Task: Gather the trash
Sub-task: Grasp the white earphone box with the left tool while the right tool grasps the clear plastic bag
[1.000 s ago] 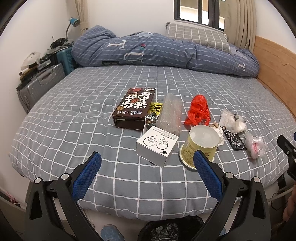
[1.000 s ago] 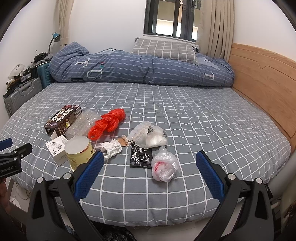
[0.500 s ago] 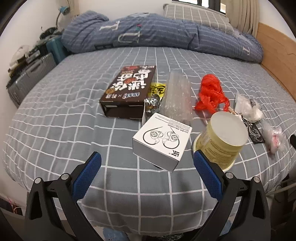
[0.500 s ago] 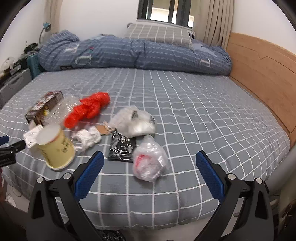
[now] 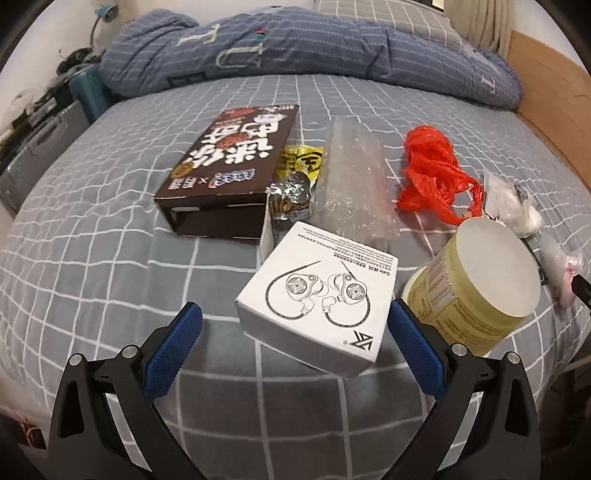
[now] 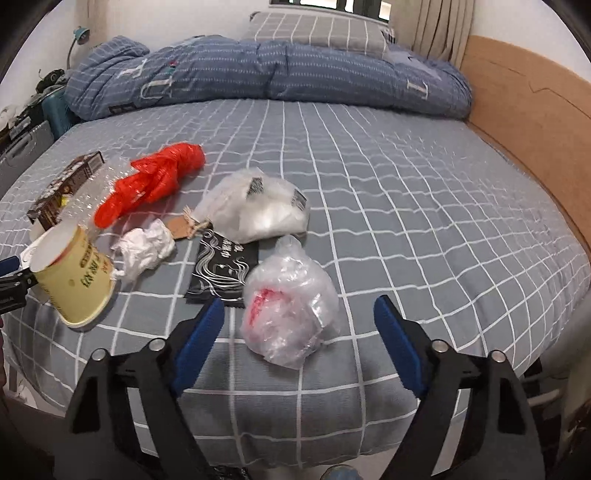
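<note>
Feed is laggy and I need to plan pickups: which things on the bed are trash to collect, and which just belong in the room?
Trash to collect:
white earphone box
yellow paper cup
brown snack box
bubble wrap
red plastic bag
crumpled tissue
black sachet
clear bag with red print

Just lying about:
blue duvet
pillow
suitcases

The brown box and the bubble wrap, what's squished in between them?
In the left wrist view, a yellow packet and a crumpled shiny foil wrapper lie between the brown box and the bubble wrap.
</note>
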